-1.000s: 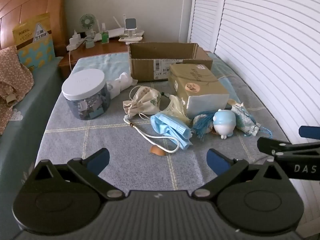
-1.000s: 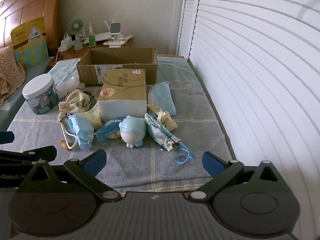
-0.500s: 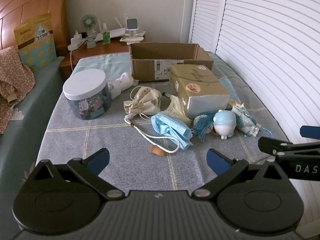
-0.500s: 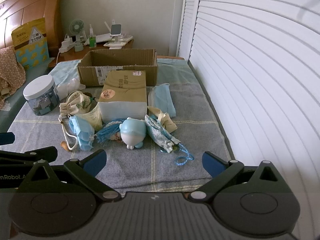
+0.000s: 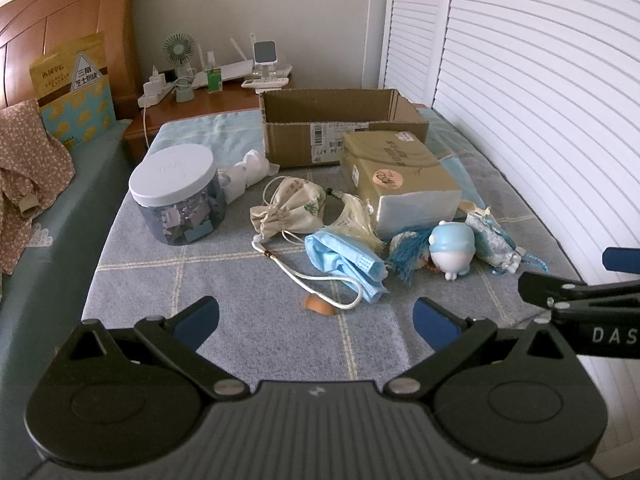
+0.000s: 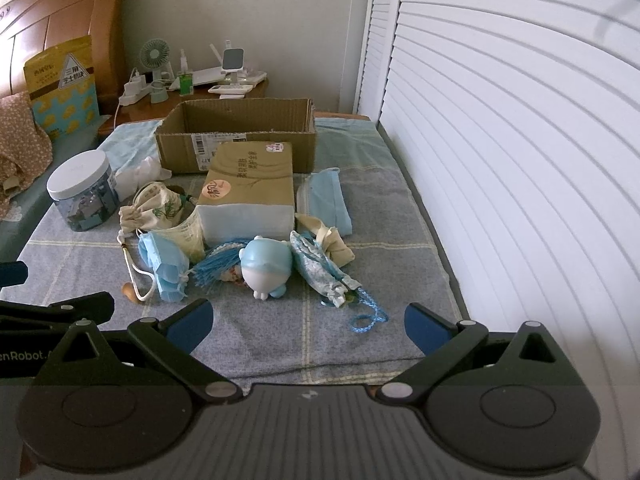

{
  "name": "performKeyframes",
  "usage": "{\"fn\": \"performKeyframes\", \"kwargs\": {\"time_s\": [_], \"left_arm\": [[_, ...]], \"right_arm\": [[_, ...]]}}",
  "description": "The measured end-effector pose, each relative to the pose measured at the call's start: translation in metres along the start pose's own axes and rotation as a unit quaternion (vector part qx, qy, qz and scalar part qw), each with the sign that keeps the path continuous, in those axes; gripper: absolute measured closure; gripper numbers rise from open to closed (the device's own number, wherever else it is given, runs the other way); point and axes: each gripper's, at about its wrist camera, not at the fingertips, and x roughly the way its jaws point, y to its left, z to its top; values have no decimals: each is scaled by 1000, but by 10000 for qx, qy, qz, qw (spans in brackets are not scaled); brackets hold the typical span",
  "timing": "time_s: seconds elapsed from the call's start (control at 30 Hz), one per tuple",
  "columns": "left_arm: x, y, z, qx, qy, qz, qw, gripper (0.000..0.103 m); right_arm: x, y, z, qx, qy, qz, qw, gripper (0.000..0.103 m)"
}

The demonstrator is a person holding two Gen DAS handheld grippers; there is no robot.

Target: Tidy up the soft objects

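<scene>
Grey blanket (image 5: 256,344), right view alone shows flat face mask (image 6: 326,200)

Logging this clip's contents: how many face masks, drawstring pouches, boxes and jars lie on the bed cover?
Pale blue face masks: 2, crumpled, flat
Fabric drawstring pouches: 2, cream, blue patterned
Boxes: 2, open cardboard, closed tan
White-lidded clear jar: 1
Total: 7

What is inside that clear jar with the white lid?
Through the jar wall, small pale and blue-grey pieces show, too blurred to name. The white lid hides the top layer.
</scene>
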Motion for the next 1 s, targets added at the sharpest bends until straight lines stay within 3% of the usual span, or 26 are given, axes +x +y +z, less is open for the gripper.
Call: {"fn": "performKeyframes", "kwargs": {"time_s": [1.0], "left_arm": [[-2,-1,1,5,-119,-142,9998,1]], "right_arm": [[-1,-2,0,-12,-68,-96,9999,0]]}}
